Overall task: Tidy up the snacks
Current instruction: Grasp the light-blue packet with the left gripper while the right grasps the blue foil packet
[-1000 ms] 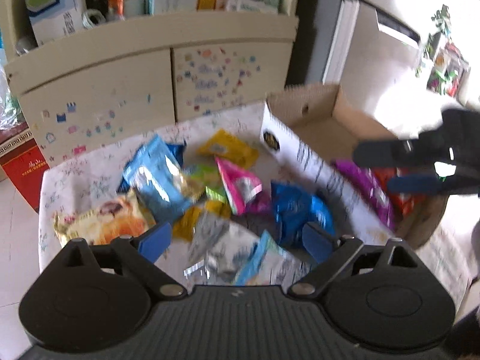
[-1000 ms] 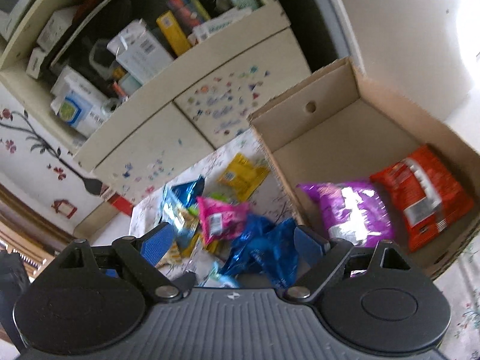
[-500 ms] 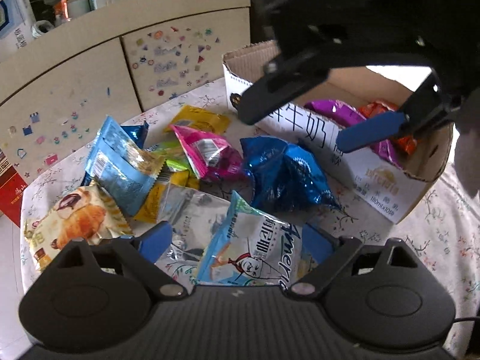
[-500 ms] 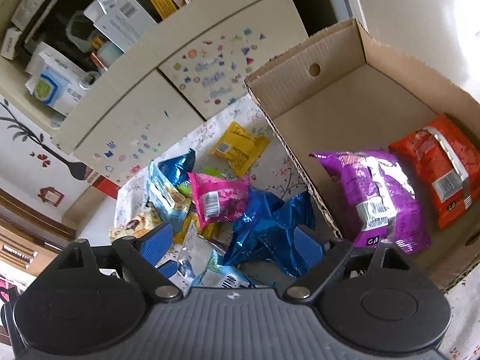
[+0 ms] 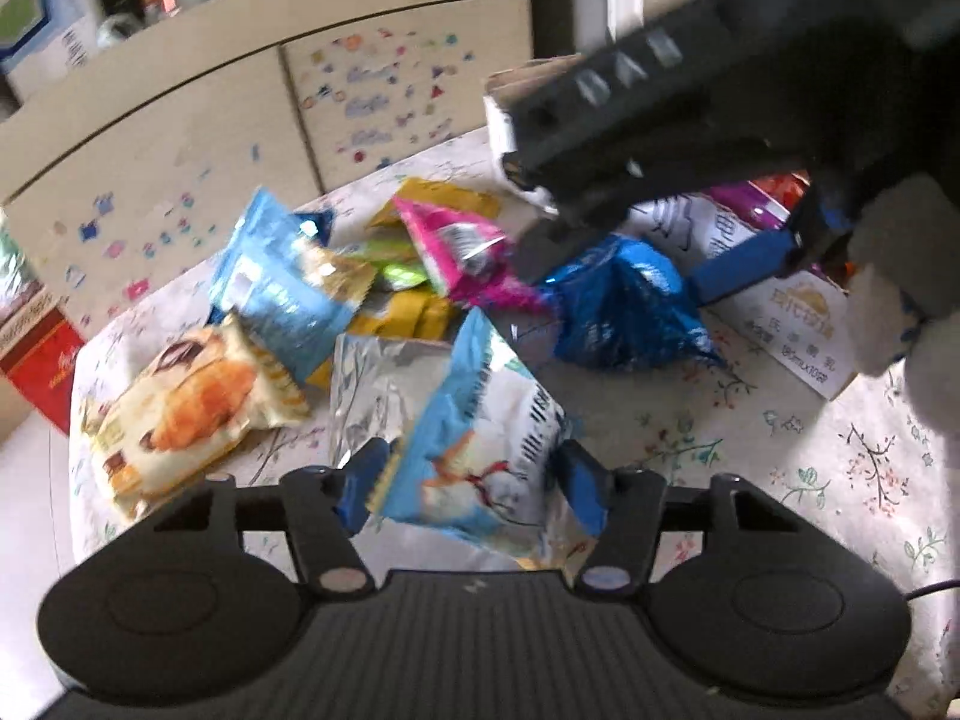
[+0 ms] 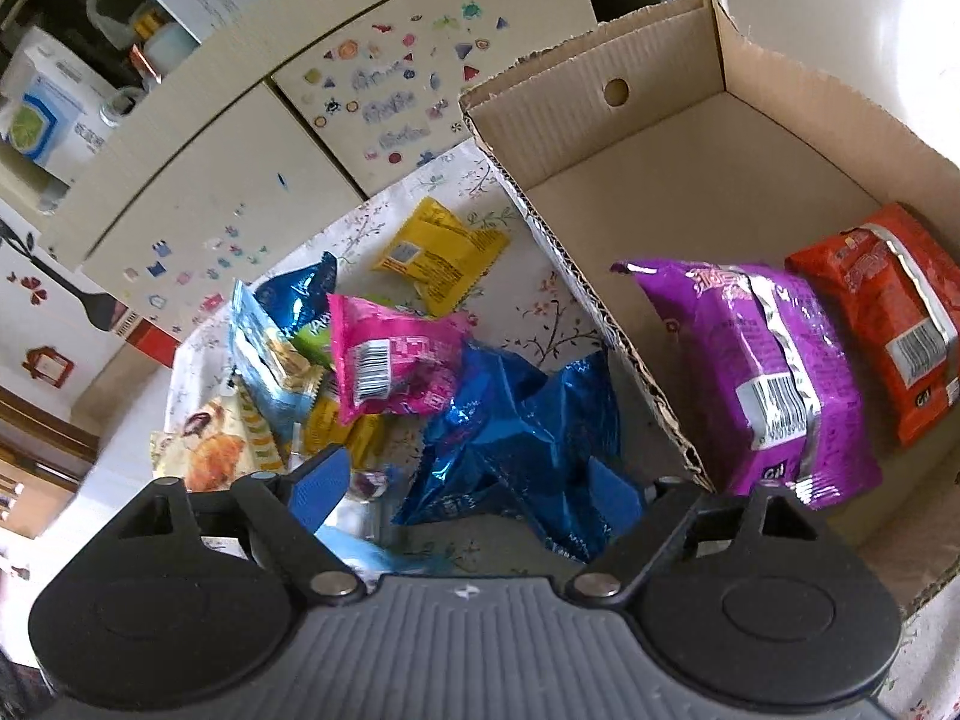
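The left gripper [image 5: 474, 480] has its blue fingers on either side of a light blue and white snack bag [image 5: 480, 450] of shiny crinkled foil, though whether they pinch it is unclear. The right gripper [image 6: 468, 489] is spread apart above a crumpled, glossy dark blue bag [image 6: 522, 432] on the floral tabletop [image 6: 558, 312]. Beside it stands a corrugated cardboard box [image 6: 600, 78] holding a puffy purple bag [image 6: 750, 360] and an orange-red bag [image 6: 882, 312] side by side.
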`<state>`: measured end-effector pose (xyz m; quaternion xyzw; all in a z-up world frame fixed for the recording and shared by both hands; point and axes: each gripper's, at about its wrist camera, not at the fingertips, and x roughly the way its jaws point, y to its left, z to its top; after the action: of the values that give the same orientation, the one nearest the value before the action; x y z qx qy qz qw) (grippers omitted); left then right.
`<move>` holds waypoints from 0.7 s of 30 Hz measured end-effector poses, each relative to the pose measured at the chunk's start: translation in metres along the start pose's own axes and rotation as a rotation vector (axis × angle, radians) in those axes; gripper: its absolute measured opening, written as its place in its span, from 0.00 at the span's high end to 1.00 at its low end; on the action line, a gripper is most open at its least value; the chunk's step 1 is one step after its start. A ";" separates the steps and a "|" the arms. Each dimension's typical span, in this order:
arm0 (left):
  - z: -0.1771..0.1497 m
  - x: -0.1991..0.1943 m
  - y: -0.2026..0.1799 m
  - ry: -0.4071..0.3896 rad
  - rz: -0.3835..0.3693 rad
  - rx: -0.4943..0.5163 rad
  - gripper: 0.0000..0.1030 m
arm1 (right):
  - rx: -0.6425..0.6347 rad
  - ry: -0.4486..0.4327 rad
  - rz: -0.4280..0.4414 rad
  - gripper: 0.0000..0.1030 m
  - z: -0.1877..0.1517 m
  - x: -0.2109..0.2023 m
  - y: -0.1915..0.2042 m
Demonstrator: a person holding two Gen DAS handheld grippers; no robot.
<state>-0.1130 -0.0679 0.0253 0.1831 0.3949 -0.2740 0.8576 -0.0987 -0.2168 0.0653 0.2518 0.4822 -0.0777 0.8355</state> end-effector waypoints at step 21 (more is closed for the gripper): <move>-0.026 -0.015 0.069 0.058 -0.073 -0.329 0.42 | -0.198 -0.049 0.090 0.18 0.008 -0.016 0.017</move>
<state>-0.0940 0.0048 0.0272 0.0336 0.4654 -0.2310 0.8538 -0.0949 -0.2080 0.0882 0.1874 0.4549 0.0020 0.8706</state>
